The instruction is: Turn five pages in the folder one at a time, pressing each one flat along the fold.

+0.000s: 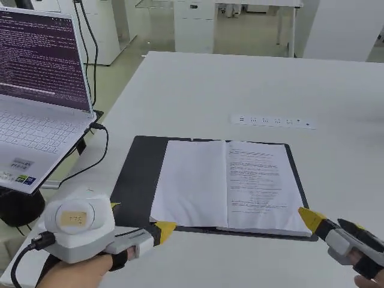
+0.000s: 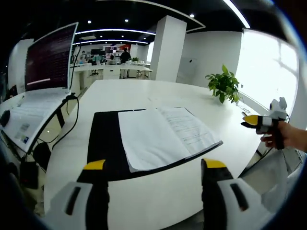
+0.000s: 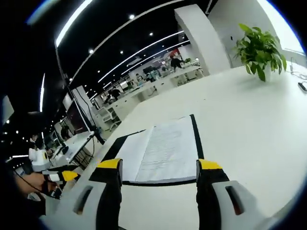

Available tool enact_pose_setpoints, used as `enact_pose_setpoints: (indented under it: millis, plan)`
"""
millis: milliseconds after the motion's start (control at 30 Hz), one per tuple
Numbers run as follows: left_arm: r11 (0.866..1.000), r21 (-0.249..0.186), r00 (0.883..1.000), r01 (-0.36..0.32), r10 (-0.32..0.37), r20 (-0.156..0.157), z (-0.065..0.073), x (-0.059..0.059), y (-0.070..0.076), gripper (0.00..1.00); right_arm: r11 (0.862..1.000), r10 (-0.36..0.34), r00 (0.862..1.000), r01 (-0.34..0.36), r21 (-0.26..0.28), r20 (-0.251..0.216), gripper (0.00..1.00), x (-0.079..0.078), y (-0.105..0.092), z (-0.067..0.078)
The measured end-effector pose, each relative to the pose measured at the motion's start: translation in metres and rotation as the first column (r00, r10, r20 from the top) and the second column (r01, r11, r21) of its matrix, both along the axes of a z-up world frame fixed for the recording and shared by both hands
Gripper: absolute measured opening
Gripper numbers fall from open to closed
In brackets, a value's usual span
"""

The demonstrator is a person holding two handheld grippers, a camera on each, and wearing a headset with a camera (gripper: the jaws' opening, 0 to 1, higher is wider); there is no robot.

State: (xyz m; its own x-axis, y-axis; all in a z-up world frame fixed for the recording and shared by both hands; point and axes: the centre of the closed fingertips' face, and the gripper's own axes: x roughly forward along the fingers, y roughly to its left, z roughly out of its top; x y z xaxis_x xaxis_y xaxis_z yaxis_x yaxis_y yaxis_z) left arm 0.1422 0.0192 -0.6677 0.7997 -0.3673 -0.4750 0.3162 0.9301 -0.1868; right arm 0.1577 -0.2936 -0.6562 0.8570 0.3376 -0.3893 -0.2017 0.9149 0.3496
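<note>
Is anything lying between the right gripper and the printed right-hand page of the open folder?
Nothing visible stands in the way. The right gripper is open just off the near right corner of the folder. Bare white table lies between its fingers and the printed page.

Open-plan office: white desks, laptop, ceiling strip lights.
</note>
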Motion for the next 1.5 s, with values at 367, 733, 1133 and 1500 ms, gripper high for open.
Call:
enact_pose_setpoints:
  millis: [367, 733, 1133, 1500]
  plan:
    - [0.998, 0.050, 0.998, 0.048, -0.050, 0.034, 0.013, -0.015, -0.015, 0.99, 0.994, -0.022, 0.999, 0.026, -0.104, 0.041, 0.95, -0.004, -0.028, 0.001]
    - [0.996, 0.076, 0.998, 0.054, -0.057, 0.036, 0.014, -0.009, -0.015, 0.99, 0.992, 0.015, 0.999, -0.009, -0.127, 0.049, 0.99, 0.000, -0.033, 0.007]
    - [0.991, 0.086, 0.994, 0.103, -0.105, 0.019, -0.001, 0.028, -0.045, 0.90, 0.991, 0.009, 0.999, -0.003, -0.134, 0.050, 0.95, 0.004, -0.038, 0.006]
    - [0.956, 0.112, 0.962, 0.272, -0.274, -0.003, -0.033, 0.065, -0.125, 0.81, 0.995, 0.015, 1.000, -0.012, -0.104, 0.026, 0.91, 0.006, -0.030, -0.002]
